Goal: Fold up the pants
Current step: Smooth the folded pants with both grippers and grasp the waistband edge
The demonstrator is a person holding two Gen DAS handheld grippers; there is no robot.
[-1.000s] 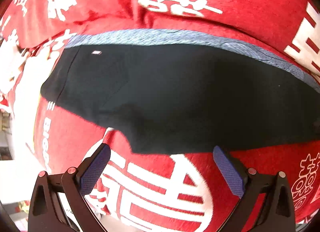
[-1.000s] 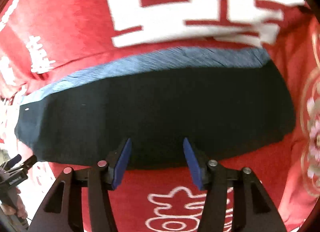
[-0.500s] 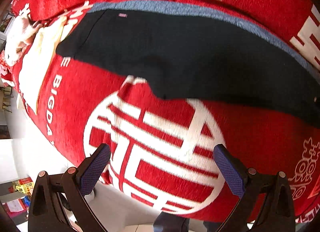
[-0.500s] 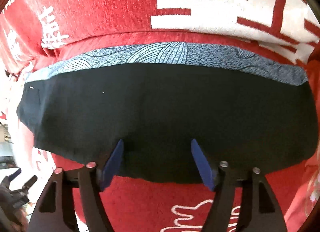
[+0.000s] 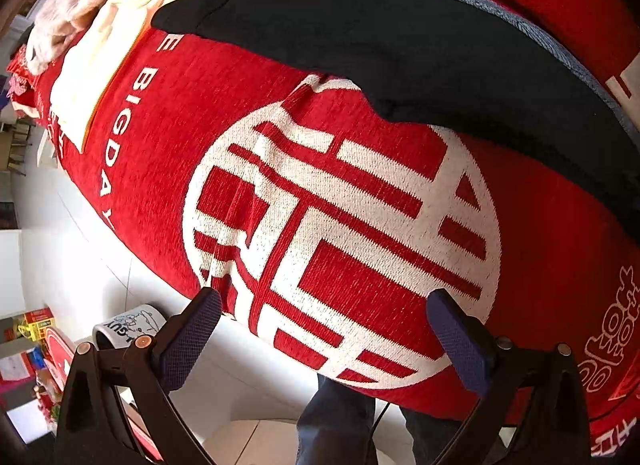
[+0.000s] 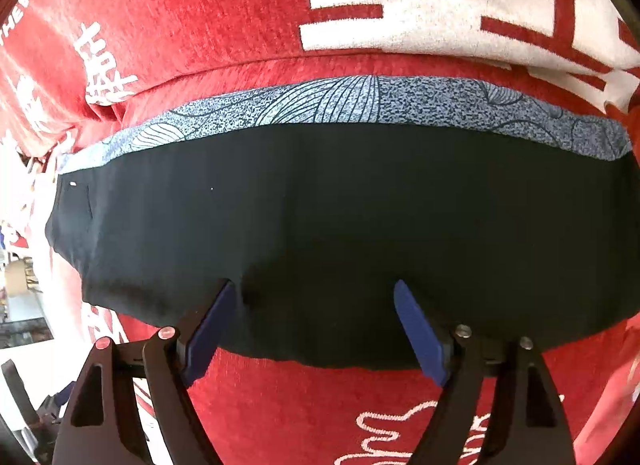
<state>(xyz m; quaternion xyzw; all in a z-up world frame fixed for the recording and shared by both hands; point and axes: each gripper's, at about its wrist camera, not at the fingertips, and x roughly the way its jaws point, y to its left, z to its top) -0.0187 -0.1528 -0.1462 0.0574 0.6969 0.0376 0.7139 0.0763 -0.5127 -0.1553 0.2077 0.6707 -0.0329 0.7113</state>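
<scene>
Black pants (image 6: 340, 225) with blue patterned side stripe (image 6: 400, 105), flat on red blanket (image 5: 180, 145); left gripper (image 5: 324, 329) and right gripper (image 6: 316, 325) spread wide, empty.

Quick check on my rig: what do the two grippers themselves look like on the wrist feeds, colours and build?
Both match. The left gripper and right gripper each have black, angular linkage arms with triangular cut-outs and round metal pivot pins, some copper-toned. Their fingers carry dark blue pads with a fine cross-hatched grip texture. No markings or sleeves show; a thin dark cable hangs below the left gripper.
</scene>
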